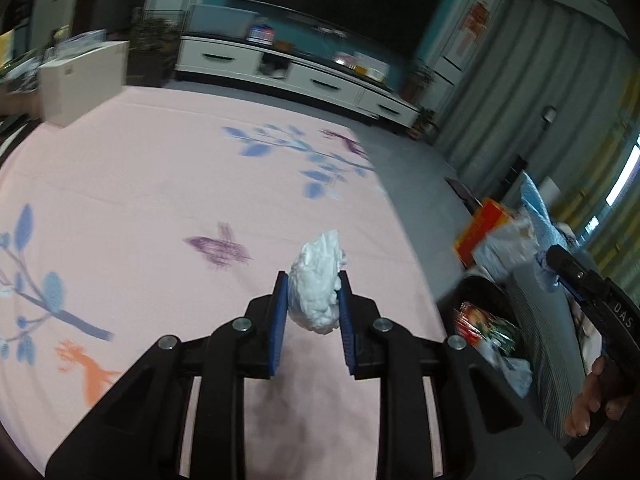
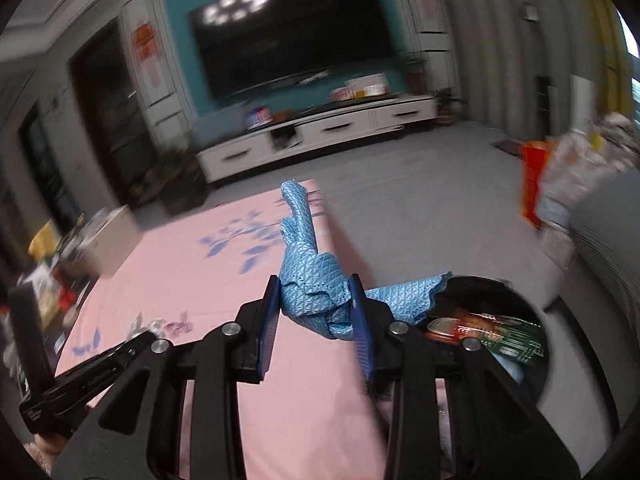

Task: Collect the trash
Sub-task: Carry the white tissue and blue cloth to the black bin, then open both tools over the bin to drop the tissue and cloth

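1. The crumpled white tissue [image 1: 318,284] is pinched between the blue pads of the left hand-held gripper [image 1: 314,312], lifted clear of the pink tablecloth [image 1: 160,184]. Its wad reaches beyond the fingertips and sags a little below them.
2. The tissue's long axis runs roughly along the fingers, its loose end pointing forward and slightly up, toward the far side of the tabletop.
3. The blue patterned cloth [image 2: 312,276] is clamped in the right hand-held gripper [image 2: 316,312], jaws narrow on its bunched middle. Its long axis stands nearly upright: one tail rises above the pads, and a second flap trails sideways toward the bin [image 2: 560,304].
4. The bin sits just beside the tabletop edge, at the right in both wrist views, with colourful wrappers [image 2: 492,332] already inside.
5. The step in hand looks like carrying both pieces to the bin. To do it well, hold both grips firm until each load is over the dark opening, not over the rim.
6. The cloth's trailing flap could catch on the rim, so I would bring it in from above and release only once the flap hangs inside.
7. The tissue is light and may cling to a pad; opening wide, pointed downward, should shed it.
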The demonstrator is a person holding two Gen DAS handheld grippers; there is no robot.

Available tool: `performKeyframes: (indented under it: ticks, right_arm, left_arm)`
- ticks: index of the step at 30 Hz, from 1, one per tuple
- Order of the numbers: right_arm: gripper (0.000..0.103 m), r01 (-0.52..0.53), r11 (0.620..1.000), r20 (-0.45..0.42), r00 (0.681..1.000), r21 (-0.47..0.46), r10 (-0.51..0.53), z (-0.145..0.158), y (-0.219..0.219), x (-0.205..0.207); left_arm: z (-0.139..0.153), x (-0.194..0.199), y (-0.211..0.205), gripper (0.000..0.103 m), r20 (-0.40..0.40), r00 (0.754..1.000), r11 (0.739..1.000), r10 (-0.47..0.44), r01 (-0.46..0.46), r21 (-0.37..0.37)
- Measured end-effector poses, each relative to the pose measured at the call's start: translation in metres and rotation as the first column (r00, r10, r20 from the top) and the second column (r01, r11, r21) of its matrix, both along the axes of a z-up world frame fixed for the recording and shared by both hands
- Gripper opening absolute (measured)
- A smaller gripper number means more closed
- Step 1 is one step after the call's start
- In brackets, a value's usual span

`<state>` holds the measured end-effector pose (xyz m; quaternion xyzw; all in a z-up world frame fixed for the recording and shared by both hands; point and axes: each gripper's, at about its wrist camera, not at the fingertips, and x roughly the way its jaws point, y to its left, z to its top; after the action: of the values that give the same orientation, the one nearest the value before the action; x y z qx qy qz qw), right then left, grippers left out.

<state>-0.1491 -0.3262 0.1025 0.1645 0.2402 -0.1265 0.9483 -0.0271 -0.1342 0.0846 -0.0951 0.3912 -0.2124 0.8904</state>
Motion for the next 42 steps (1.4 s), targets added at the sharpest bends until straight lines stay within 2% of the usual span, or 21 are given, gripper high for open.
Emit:
performKeyframes:
  ticks: [2, 7, 15, 20, 26, 30, 31, 32, 33, 34, 35, 38, 42]
  right_arm:
    - [0.034, 0.059, 0.998, -0.001, 0.998, 0.02, -0.059, -0.004, -0.022, -0.012]
    - [0.035, 0.121, 0.989, -0.018, 0.993, 0.089, -0.12, -0.022, -0.065, -0.022]
    - [0.035, 0.169, 0.961, -0.056, 0.985, 0.221, -0.161, -0.053, -0.114, -0.033]
    - [0.035, 0.205, 0.936, -0.079, 0.979, 0.286, -0.191, -0.067, -0.133, -0.036]
    - [0.036, 0.238, 0.914, -0.111, 0.971, 0.33, -0.212, -0.081, -0.147, -0.038]
    - [0.036, 0.252, 0.907, -0.117, 0.967, 0.338, -0.226, -0.083, -0.153, -0.04]
    - [0.038, 0.251, 0.905, -0.116, 0.968, 0.345, -0.224, -0.083, -0.153, -0.041]
    - [0.042, 0.248, 0.901, -0.111, 0.969, 0.355, -0.222, -0.083, -0.154, -0.042]
    - [0.053, 0.243, 0.897, -0.103, 0.97, 0.369, -0.221, -0.083, -0.155, -0.043]
    - [0.064, 0.235, 0.894, -0.091, 0.972, 0.381, -0.217, -0.082, -0.155, -0.044]
    - [0.067, 0.227, 0.894, -0.075, 0.974, 0.385, -0.215, -0.08, -0.154, -0.046]
    - [0.074, 0.228, 0.902, -0.055, 0.973, 0.367, -0.223, -0.073, -0.152, -0.051]
    - [0.089, 0.241, 0.907, -0.047, 0.97, 0.345, -0.239, -0.064, -0.148, -0.057]
  left_arm:
    - [0.003, -0.009, -0.024, 0.025, 0.01, 0.999, 0.999, -0.042, 0.042, 0.004]
    - [0.006, -0.025, -0.098, 0.025, 0.009, 0.987, 0.987, -0.161, 0.161, -0.015]
    - [-0.009, -0.051, -0.198, 0.025, -0.018, 0.951, 0.951, -0.309, 0.309, 0.003]
    - [-0.022, -0.055, -0.235, 0.025, -0.041, 0.934, 0.934, -0.354, 0.356, 0.029]
    - [-0.047, -0.052, -0.266, 0.027, -0.109, 0.914, 0.917, -0.39, 0.397, 0.048]
    - [-0.056, -0.047, -0.271, 0.03, -0.124, 0.917, 0.919, -0.379, 0.388, 0.069]
    - [-0.057, -0.047, -0.271, 0.033, -0.127, 0.917, 0.919, -0.378, 0.388, 0.068]
    - [-0.058, -0.047, -0.27, 0.041, -0.131, 0.917, 0.92, -0.376, 0.387, 0.063]
    - [-0.058, -0.048, -0.27, 0.054, -0.131, 0.917, 0.921, -0.377, 0.386, 0.058]
    - [-0.057, -0.049, -0.273, 0.061, -0.129, 0.919, 0.922, -0.373, 0.382, 0.057]
    - [-0.056, -0.05, -0.273, 0.071, -0.123, 0.921, 0.923, -0.37, 0.379, 0.059]
    - [-0.05, -0.054, -0.27, 0.088, -0.101, 0.918, 0.916, -0.384, 0.392, 0.081]
    - [-0.037, -0.06, -0.26, 0.099, -0.081, 0.923, 0.919, -0.377, 0.383, 0.087]
